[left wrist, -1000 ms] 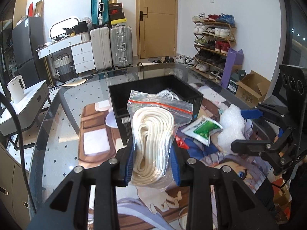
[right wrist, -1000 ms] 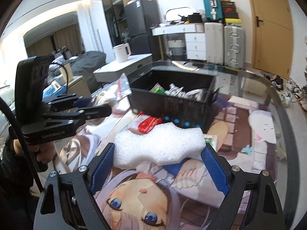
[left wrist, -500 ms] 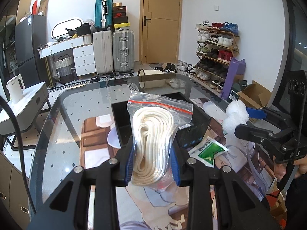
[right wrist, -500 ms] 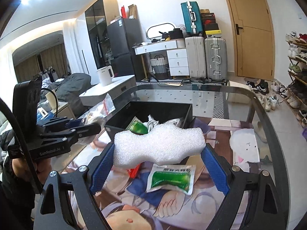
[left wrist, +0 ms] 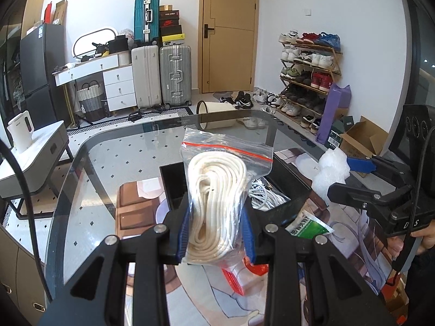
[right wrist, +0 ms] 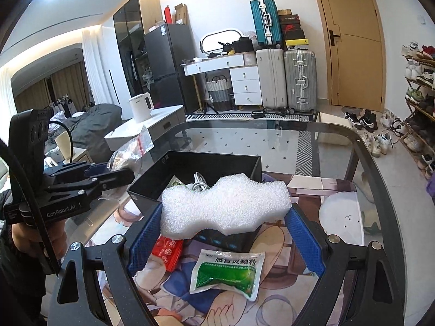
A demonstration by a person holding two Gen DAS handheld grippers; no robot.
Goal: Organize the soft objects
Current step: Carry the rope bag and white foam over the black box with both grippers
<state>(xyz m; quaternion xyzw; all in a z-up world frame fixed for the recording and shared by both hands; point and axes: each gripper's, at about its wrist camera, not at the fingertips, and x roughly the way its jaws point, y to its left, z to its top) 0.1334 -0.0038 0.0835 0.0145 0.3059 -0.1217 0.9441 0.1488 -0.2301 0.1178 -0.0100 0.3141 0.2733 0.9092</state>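
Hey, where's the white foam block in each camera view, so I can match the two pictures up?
Left wrist view: the foam block is at the right edge, mid-height, held in the right gripper, beside the black bin.
Right wrist view: the foam block fills the centre, between the right gripper's blue pads, in front of the bin.
Shared landmark: the green sachet on the table below the bin.
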